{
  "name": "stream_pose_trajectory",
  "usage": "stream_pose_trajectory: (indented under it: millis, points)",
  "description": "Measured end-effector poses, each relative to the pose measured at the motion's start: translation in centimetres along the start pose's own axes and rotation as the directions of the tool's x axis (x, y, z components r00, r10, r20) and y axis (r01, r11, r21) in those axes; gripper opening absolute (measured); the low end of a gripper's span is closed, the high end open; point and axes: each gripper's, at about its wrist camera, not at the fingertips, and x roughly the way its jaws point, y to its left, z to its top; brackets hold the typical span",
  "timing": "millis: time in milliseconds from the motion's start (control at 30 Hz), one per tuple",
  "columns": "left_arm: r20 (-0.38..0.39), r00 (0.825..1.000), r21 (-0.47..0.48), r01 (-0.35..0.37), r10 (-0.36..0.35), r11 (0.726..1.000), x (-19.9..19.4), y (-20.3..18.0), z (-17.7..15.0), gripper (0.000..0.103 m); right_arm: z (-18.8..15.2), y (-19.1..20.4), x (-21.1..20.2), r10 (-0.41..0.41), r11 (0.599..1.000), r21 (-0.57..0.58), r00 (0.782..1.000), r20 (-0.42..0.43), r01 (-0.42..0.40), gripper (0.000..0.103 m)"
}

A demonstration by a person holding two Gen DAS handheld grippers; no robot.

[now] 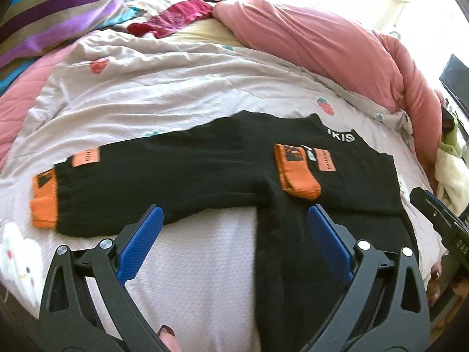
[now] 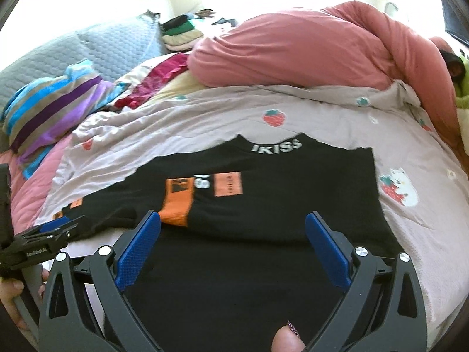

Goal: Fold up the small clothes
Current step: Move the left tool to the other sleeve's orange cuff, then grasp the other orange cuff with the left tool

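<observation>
While both tongs are held released above the bed, nothing is gripped between their blue pads. A black top with orange cuffs is laid flat just ahead of the right tongs; one sleeve is folded across it, the other extended beyond the left tongs.

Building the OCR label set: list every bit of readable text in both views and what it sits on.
"IKISS": white letters at the collar of the black top; the left wrist view shows only "IKIS".
"GenRobot.AI": side of the left tongs.
"DAS": cut off, on the right tongs.
Orange patches and orange cuff on the black top: print too blurred to read.
</observation>
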Motion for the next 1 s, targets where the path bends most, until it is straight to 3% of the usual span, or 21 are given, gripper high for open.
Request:
stream_pose_trajectory:
  millis: [467,1000]
  points:
    - [0.04,0.997,-0.116,-0.066,0.071,0.991,-4.1,6.6,-1.6,0.093,-0.7,8.4,-0.5,0.113,0.985,-0.134,0.994,-0.011,-0.113,0.098]
    - [0.009,0.992,-0.28,-0.116,0.123,0.953,-5.5,13.6,-4.6,0.093,-3.1,15.6,0.8,0.217,0.94,-0.248,0.971,-0.094,-0.235,0.098]
